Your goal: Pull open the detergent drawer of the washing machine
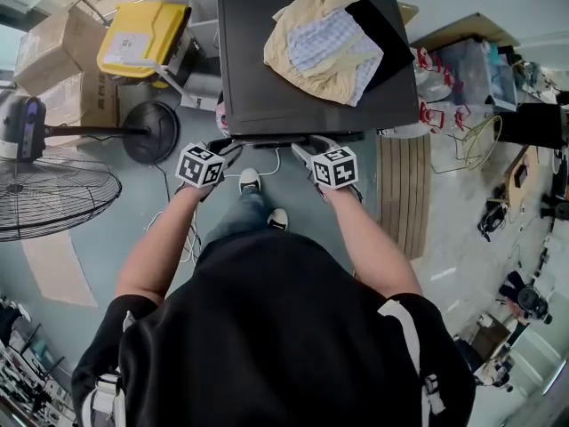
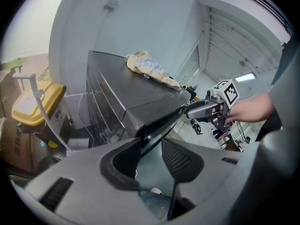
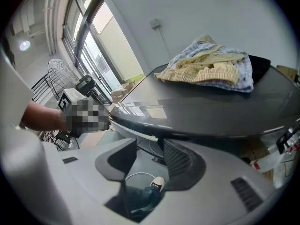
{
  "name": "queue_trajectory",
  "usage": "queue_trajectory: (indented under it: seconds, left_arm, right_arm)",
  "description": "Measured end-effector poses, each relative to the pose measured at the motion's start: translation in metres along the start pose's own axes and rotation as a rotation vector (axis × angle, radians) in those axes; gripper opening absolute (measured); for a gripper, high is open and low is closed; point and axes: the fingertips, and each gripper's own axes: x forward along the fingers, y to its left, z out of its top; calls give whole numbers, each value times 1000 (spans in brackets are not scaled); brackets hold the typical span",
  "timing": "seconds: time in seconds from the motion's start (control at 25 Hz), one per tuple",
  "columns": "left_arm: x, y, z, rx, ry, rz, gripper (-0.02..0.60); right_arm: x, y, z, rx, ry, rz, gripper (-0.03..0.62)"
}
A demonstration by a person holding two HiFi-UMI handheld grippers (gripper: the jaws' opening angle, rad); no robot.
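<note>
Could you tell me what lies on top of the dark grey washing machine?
A crumpled pale-yellow and blue-checked cloth heap, partly over a flat black item. Anything beneath them is covered.

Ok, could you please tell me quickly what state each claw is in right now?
Left claw: open, front edge of the washing machine at its tips.
Right claw: open, nothing between its tips.

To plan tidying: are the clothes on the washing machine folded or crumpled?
Crumpled: the clothes lie in a loose heap on the washing machine.
</note>
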Motion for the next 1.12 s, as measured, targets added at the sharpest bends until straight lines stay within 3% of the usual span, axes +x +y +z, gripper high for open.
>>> queue_trajectory:
  seconds: [0.32, 1.12]
  left_arm:
    - [3, 2, -2, -14, -4, 8, 129]
    - [6, 4, -3, -32, 13, 32, 110]
  right_arm:
    - [0, -4, -2, 2, -6, -13, 146]
    - [0, -6, -2, -7, 3, -3, 120]
